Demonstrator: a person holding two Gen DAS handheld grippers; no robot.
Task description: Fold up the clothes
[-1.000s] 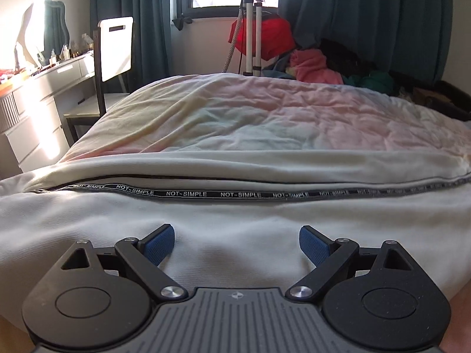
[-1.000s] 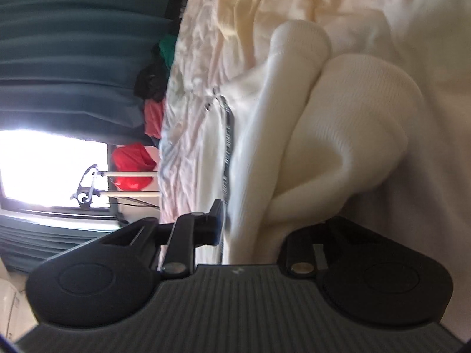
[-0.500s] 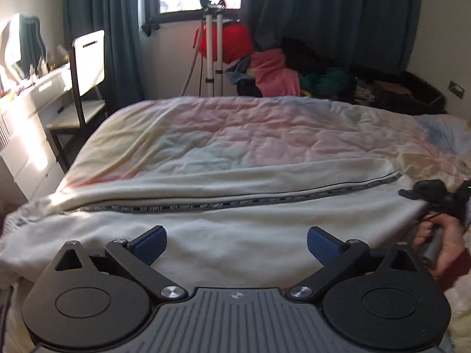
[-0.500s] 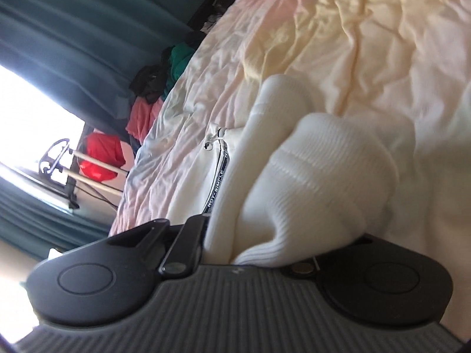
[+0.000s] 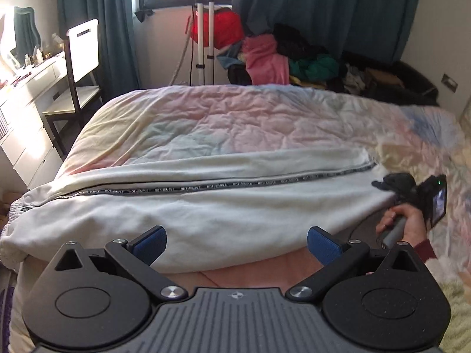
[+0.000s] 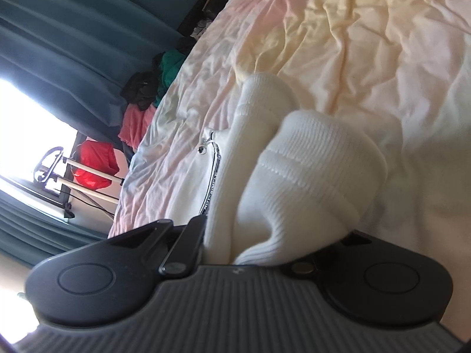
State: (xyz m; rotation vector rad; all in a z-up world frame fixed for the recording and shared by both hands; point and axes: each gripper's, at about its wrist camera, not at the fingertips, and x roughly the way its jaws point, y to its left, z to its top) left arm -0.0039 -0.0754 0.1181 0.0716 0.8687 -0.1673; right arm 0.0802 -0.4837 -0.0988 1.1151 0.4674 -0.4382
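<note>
At the far left stood a white tabletop [image 5: 32, 76] strewn with small bottles and a white-backed chair [image 5: 82, 50] beside it; past the foot of the bed a tripod [image 5: 203, 38] stood by the window, with a heap of clothes [image 5: 282, 58] along the curtain; none of that had to do with my work. My left tongs [image 5: 237, 242] hung wide open over the near edge of the bed [image 5: 235, 123], their blue pads [image 5: 150, 242] well apart and gripping nothing. Across the quilt lay the white zip-up sweatshirt [image 5: 191, 211], stretched out lengthwise, its lettered zipper tape [image 5: 206, 187] running nearly straight from the left end to the right. At the right end my right hand [image 5: 409, 223] held the right tongs [image 5: 394, 186], which were closed on the garment's ribbed hem [image 6: 309, 182]; the thick knit bunched up between the jaws, so the fingertips themselves were hidden, yet the cloth was plainly caught there. I judged the task barely begun; the sweatshirt was laid out and flattened along its length, one end was gripped, but no fold showed in it as yet; the halving, the tucking of sleeves, which I could not see, and the final stacking all remained, and the heap by the curtain might have been waiting too.
</note>
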